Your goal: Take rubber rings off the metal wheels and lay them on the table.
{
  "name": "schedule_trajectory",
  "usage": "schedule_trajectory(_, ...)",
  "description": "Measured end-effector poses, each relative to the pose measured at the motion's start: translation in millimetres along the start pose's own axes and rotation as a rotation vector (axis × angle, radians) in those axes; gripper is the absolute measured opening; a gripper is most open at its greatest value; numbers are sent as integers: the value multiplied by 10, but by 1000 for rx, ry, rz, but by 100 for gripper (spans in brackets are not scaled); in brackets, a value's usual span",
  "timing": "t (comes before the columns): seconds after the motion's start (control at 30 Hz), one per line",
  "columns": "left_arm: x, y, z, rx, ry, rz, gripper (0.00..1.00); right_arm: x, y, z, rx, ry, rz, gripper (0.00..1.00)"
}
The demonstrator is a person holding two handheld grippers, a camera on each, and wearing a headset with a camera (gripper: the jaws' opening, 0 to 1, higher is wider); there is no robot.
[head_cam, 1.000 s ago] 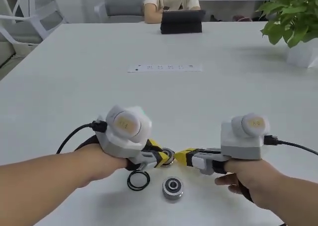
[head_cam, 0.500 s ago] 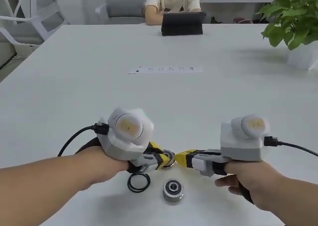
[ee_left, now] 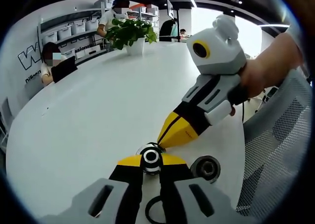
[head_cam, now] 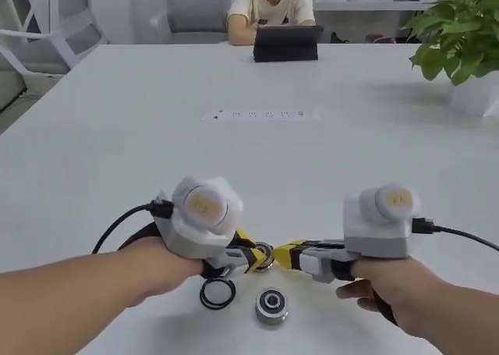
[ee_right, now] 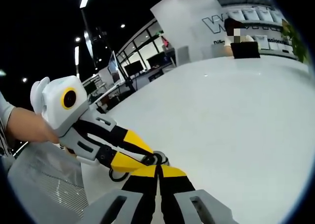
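My left gripper point(head_cam: 254, 258) is shut on a small metal wheel point(head_cam: 263, 255) just above the table; in the left gripper view the wheel point(ee_left: 151, 156) sits between its yellow jaws. My right gripper point(head_cam: 281, 253) comes in from the right, its jaws together and pinching the black rubber ring on that wheel's rim point(ee_right: 157, 158). One loose black rubber ring point(head_cam: 217, 292) lies on the table under the left gripper. A second metal wheel point(head_cam: 271, 305) lies flat beside it, and it is also in the left gripper view point(ee_left: 205, 168).
The white table point(head_cam: 257, 168) stretches far ahead. A paper strip point(head_cam: 259, 115) lies mid-table. A person sits behind a dark laptop point(head_cam: 285, 43) at the far end. A potted plant point(head_cam: 460, 35) stands at the back right. Cables trail from both grippers.
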State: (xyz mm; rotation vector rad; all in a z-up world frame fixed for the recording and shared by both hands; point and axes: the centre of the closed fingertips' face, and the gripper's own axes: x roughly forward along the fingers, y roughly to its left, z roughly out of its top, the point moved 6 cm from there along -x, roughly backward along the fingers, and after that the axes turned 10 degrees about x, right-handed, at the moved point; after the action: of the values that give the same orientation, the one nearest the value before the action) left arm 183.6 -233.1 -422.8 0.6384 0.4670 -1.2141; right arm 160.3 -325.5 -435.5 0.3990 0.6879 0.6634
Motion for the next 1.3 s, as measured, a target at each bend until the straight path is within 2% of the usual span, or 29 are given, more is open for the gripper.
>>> schedule_trajectory(0.9,-2,-5,-2,3,2,-6,7,1,69,6,-5,5,30,0)
schedule_trajectory(1.07,1,-7,-1,2,1,-5,7,16,86,22,-6,4,46,0)
schedule_trajectory(1.13,2,-6,-1,2,1,-4,7,26,129,34,-3,0,73,0)
schedule_trajectory(1.3,0,-3,-3,2,1,-6,7,10,134,35,-3,2,80,0)
